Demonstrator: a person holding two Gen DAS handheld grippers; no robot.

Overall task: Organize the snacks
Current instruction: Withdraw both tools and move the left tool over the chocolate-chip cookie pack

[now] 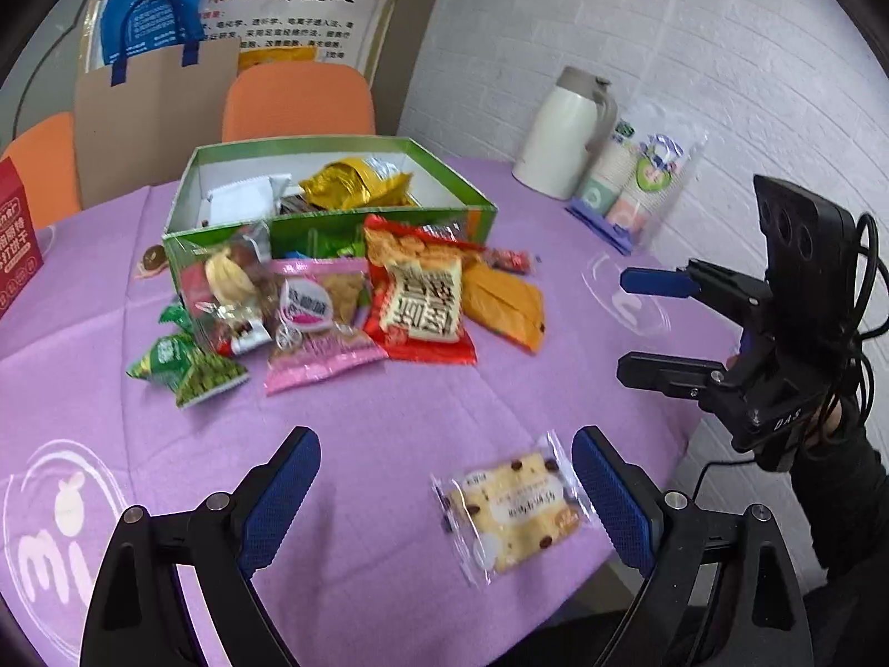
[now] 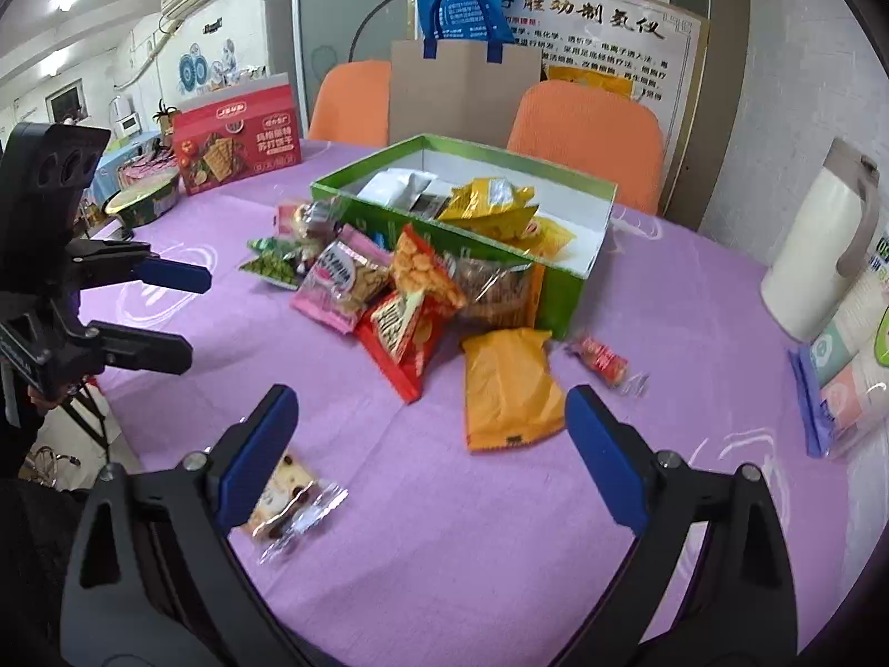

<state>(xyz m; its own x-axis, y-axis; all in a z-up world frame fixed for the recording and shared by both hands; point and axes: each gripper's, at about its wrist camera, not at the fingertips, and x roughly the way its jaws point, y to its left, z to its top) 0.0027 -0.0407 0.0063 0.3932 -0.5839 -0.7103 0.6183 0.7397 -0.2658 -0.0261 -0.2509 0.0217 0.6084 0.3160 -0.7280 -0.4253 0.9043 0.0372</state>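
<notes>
A green open box (image 1: 303,143) (image 2: 561,300) stands mid-table on the purple cloth, with a gold packet (image 1: 350,183) and white packets inside. A heap of snack packs (image 1: 344,305) (image 2: 389,289) lies against its front wall. An orange packet (image 2: 508,389) (image 1: 503,303) and a small red candy (image 2: 600,358) lie apart from the heap. One clear-wrapped cookie pack (image 1: 511,511) (image 2: 294,500) lies alone near the table edge. My left gripper (image 1: 444,444) (image 2: 195,315) is open above the cloth, the cookie pack by its right finger. My right gripper (image 2: 430,406) (image 1: 625,327) is open and empty.
A cream thermos jug (image 1: 561,133) (image 2: 817,255) and sleeves of paper cups (image 1: 633,183) stand at the right by the brick wall. A red cracker box (image 2: 239,139) and a round tin (image 2: 144,200) sit at the far left. Orange chairs (image 1: 297,100) stand behind the table.
</notes>
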